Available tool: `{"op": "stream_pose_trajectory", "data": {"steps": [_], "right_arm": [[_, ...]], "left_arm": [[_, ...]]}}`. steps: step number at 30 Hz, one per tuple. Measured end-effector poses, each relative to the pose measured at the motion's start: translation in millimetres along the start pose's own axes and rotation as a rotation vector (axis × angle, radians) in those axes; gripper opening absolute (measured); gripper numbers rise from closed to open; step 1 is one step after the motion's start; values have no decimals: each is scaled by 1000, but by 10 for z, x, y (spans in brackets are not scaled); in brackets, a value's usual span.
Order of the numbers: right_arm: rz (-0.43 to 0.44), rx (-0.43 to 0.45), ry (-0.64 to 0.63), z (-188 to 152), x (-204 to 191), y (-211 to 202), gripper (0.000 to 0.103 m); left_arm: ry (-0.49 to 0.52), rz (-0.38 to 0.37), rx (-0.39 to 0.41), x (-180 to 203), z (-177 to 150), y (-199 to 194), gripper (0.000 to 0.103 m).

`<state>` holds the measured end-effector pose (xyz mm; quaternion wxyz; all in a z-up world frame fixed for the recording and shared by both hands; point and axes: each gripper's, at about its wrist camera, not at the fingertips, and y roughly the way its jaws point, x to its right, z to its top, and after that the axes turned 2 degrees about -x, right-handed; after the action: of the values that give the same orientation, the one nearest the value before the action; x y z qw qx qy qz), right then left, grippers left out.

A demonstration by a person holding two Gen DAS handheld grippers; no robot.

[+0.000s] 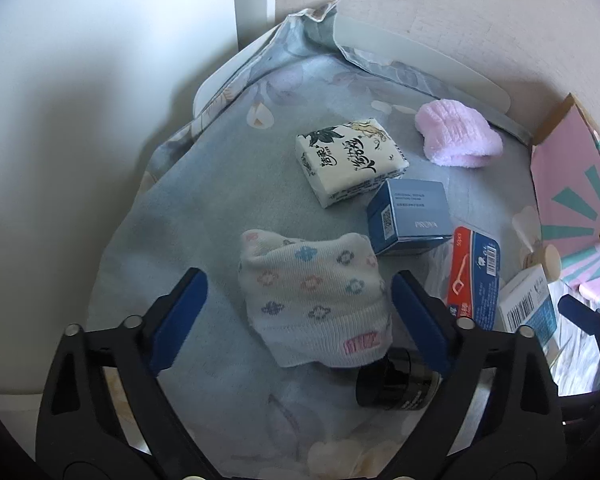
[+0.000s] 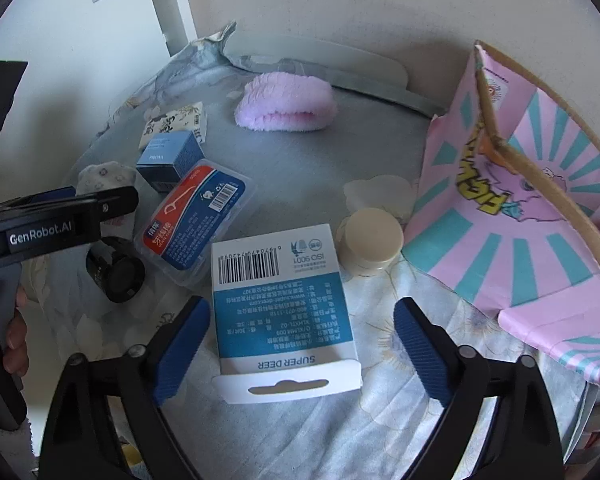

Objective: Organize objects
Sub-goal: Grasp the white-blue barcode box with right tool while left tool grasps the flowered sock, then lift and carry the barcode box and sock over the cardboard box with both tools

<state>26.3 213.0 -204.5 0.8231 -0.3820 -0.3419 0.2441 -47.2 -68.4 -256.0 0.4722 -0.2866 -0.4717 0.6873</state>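
My left gripper [image 1: 300, 312] is open, its fingers either side of a white patterned sock [image 1: 312, 296] on the blue floral cloth. A black jar [image 1: 396, 384] lies under the sock's near edge. My right gripper [image 2: 300, 340] is open around a white and blue Super Deer box [image 2: 284, 300]. Beyond lie a tissue pack [image 1: 350, 160], a blue Proya box [image 1: 410, 216], a red and blue floss pick case [image 2: 196, 220], a cream jar [image 2: 374, 242] and a pink fluffy cloth [image 2: 286, 102].
A pink and teal cardboard box [image 2: 520, 208] stands open at the right. White walls close the left and back. A white board [image 1: 420, 56] lies along the far edge of the cloth [image 1: 220, 184]. The left gripper's body [image 2: 60, 220] shows in the right wrist view.
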Motion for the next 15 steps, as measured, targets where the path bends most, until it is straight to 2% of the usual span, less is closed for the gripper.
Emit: {"op": "stream_pose_trajectory", "data": {"steps": [2, 4, 6, 7, 15], "right_arm": [[6, -8, -8, 7, -4, 25, 84], [23, -15, -7, 8, 0, 41, 78], [42, -22, -12, 4, -10, 53, 68], [46, -25, -16, -1, -18, 57, 65], [43, -22, -9, -42, -23, 24, 63]], "left_arm": [[12, 0, -2, 6, 9, 31, 84], [15, -14, 7, 17, 12, 54, 74], [22, -25, 7, 43, 12, 66, 67], [28, -21, 9, 56, 12, 65, 67], [28, -30, 18, 3, 15, 50, 64]]}}
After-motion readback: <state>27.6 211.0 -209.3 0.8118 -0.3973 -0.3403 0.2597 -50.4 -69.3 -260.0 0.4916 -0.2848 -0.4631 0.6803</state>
